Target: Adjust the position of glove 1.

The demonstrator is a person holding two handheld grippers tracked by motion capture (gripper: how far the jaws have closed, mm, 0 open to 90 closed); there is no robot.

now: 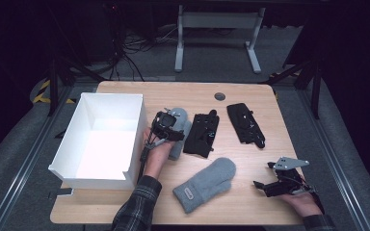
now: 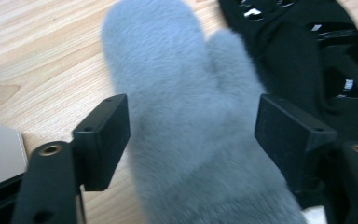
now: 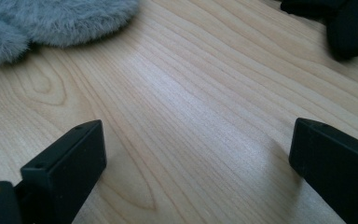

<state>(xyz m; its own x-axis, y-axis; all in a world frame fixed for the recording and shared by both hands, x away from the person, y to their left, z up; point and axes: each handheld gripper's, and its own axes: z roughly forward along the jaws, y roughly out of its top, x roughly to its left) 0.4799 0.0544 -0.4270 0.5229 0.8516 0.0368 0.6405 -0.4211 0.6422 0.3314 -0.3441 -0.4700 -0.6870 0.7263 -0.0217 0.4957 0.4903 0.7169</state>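
A pale wooden tabletop (image 1: 250,154) with rounded corners carries a white open box (image 1: 101,139) at its left side. Just right of the box lies a grey fleece mitten (image 1: 179,132), with a black glove (image 1: 202,134) touching it (a second black glove (image 1: 245,124) lies further right). Another grey mitten (image 1: 206,184) lies near the front edge. A round grey grommet (image 1: 220,96) sits at the far edge.

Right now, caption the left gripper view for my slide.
Left gripper open, jaws astride a grey mitten beside a black glove.
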